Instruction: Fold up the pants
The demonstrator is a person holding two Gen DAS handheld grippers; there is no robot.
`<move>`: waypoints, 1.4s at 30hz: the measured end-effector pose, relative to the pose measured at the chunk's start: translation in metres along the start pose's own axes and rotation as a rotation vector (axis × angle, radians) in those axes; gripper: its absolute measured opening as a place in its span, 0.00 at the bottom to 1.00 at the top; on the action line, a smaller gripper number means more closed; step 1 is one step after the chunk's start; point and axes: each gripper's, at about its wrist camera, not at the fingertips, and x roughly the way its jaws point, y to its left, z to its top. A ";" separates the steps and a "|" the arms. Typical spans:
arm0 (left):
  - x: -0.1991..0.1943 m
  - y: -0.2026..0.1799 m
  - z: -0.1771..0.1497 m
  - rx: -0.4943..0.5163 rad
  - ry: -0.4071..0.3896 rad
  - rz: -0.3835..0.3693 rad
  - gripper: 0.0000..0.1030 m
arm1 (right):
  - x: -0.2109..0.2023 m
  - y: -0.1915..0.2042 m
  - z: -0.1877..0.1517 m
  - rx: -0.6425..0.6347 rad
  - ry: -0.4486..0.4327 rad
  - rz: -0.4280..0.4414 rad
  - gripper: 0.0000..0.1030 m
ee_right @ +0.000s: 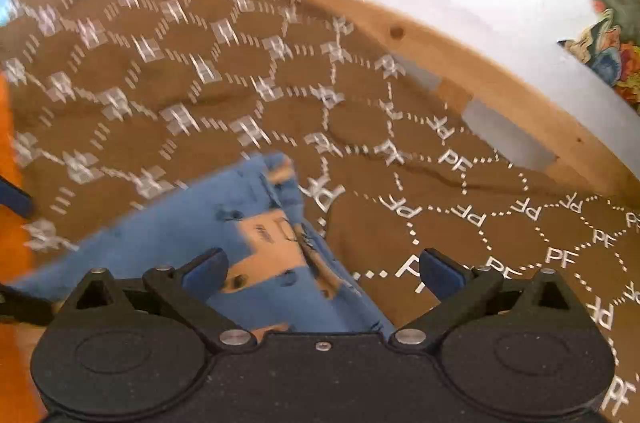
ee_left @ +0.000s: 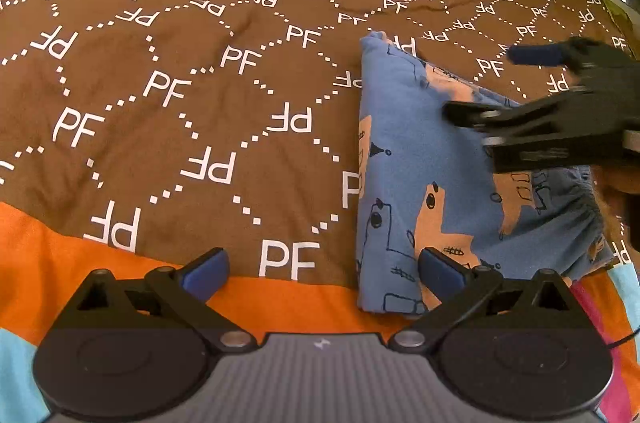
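Both our grippers, left gripper [ee_left: 323, 269] and right gripper [ee_right: 323, 269], hold jaws wide and empty over the folded blue pants [ee_left: 432, 159] on the brown bedspread [ee_left: 160, 83], so we judge folding nearly finished, needing only smoothing.

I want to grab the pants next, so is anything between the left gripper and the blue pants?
Nothing visible. The blue printed pants lie folded on the brown PF blanket, just ahead and right of the open left gripper. Only the right gripper hovers over their far part.
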 end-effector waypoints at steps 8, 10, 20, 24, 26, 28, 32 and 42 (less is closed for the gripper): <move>-0.002 0.001 -0.002 -0.014 -0.014 -0.006 1.00 | -0.026 -0.033 -0.010 0.183 -0.049 -0.160 0.99; -0.001 0.002 -0.003 -0.024 -0.019 -0.007 1.00 | -0.053 -0.029 -0.023 0.189 -0.065 -0.169 0.99; 0.001 -0.001 -0.006 -0.018 -0.040 0.006 1.00 | -0.118 0.018 -0.106 0.224 0.065 -0.307 0.99; 0.000 -0.001 -0.006 -0.021 -0.039 0.010 1.00 | -0.127 0.013 -0.098 0.270 0.000 -0.331 0.99; 0.000 0.000 -0.006 -0.023 -0.041 0.010 1.00 | -0.125 0.013 -0.088 0.216 -0.041 -0.355 0.99; 0.000 -0.001 -0.006 -0.022 -0.044 0.014 1.00 | -0.117 0.008 -0.079 0.192 -0.045 -0.353 0.99; 0.000 -0.002 -0.007 -0.022 -0.049 0.017 1.00 | -0.086 -0.007 -0.074 0.185 0.005 -0.410 0.99; -0.001 -0.001 -0.007 -0.023 -0.050 0.017 1.00 | -0.096 -0.046 -0.093 0.492 0.018 -0.263 0.99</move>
